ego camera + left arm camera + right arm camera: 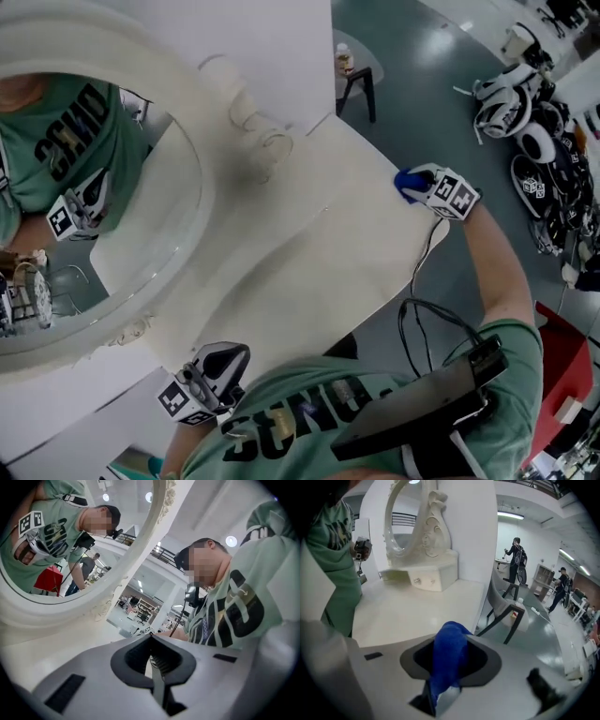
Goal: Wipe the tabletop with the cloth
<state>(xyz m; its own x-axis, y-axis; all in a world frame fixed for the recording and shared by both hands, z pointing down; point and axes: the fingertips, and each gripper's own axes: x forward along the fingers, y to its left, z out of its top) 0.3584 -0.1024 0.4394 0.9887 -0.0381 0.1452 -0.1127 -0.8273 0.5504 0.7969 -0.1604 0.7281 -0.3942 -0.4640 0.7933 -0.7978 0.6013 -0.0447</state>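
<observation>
My left hand-held gripper (225,364) hung by the near edge of the surface (309,253), jaws pressed together on nothing. I'd judge it was parked there to leave the wiping side room. Beyond it, the oval mirror (141,216) stood along the left, so the open stretch to clean lay in the middle. At the right rim, my right hand-held gripper (424,187) was clamped on the blue cloth (405,181), which was bunched between the jaws and poked past their tips. That seemed a sensible start for a stroke across. I couldn't tell whether the cloth touched the surface.
</observation>
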